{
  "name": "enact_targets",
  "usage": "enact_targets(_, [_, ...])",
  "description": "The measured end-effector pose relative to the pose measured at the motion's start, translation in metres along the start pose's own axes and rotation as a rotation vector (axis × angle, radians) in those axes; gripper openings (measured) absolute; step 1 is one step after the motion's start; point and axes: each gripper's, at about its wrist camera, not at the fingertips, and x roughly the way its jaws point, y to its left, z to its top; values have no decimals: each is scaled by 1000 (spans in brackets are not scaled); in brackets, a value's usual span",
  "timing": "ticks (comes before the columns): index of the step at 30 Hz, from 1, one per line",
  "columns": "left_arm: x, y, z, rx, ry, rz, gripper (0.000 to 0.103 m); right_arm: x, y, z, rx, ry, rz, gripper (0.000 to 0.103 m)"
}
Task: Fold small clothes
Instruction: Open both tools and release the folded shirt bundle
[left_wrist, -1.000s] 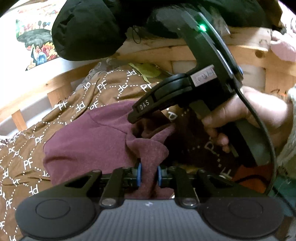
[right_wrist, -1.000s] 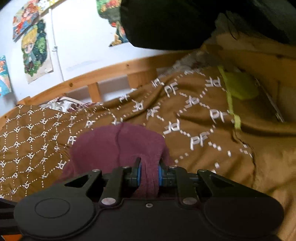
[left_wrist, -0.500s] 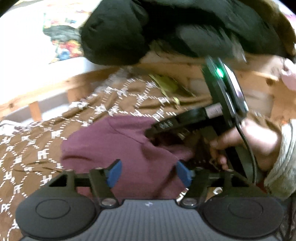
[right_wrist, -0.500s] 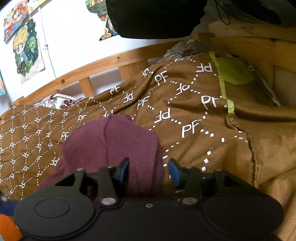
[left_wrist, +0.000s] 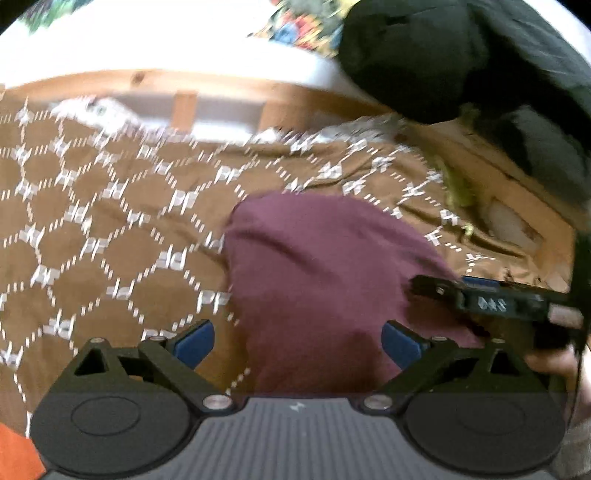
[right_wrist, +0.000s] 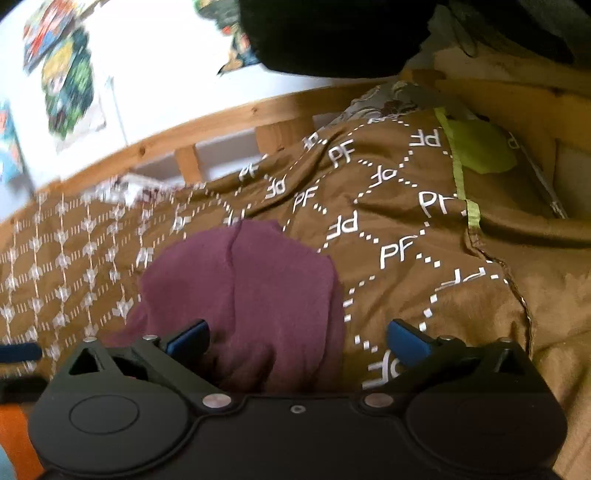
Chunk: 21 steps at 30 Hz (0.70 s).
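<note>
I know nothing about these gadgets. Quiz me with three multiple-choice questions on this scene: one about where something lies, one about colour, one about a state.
1. Where does the maroon garment lie?
A. on the brown patterned bedspread
B. on the wooden bed rail
C. on the floor

2. What colour are the pads inside the jaws?
A. red
B. blue
C. white

3. Is the right gripper pinching the garment?
A. yes, tightly
B. no, its jaws are apart
C. it is out of sight

Answers: 1 A, brown patterned cloth surrounds it; 2 B, both pads show blue; 3 B, its jaws are opening, with the pads clear of the cloth.

"PF" on brown bedspread (right_wrist: 399, 221) (repeated, white)
</note>
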Motion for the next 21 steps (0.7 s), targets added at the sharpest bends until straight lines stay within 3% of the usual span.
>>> enact_targets(12, [18,24,-26,-78,138,-40,96,-10,28,-39,-225,-55,-124,102])
enact_targets(16, [19,29,-30,-89,142,-61,94,-24,29,-38,-167,-78,-130,102])
enact_targets(17, [19,31,-30,-89,141,-78,89,-31,28,-33,-125,-92,-115,102])
enact_targets(19, [19,32,-30,-87,139,-130,69,-40,26,-23,-95,-117,-63,102])
enact_targets(21, [16,31,-31,-68,127,-168,63,-38,31,-4,-122,-109,-24,102])
